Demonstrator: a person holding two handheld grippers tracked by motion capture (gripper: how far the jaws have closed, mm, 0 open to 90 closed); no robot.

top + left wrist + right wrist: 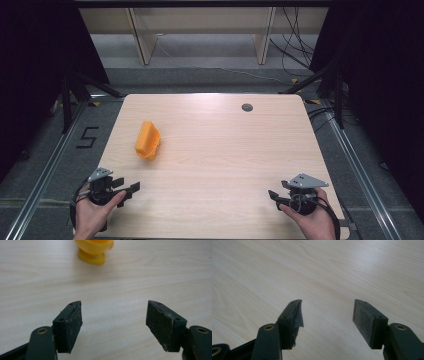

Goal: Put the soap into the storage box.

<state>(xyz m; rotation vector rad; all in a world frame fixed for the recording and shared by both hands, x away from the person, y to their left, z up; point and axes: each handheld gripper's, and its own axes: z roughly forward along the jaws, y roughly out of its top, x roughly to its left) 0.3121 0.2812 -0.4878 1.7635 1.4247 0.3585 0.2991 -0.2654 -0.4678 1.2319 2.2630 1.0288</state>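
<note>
Orange plastic cup (148, 140) lies tipped on its side on the light wood tabletop (225, 150), left of centre, well apart from both grippers. In the left gripper view the same cup (94, 250) sits at the top edge, ahead of the jaws and not between them. Left gripper (131, 188) is held in the left hand (95, 212) at the near-left corner, pointing right across the tabletop; jaws wide apart, nothing between the pads, bare wood under them. Right gripper (274, 195) in the right hand (312, 220) at the near-right corner, pointing left; in the right gripper view its jaws also stand wide apart over bare wood, nothing held. One pad (295, 315) looks frayed at its edge. Small round grommet (247, 107) near the far edge.
</note>
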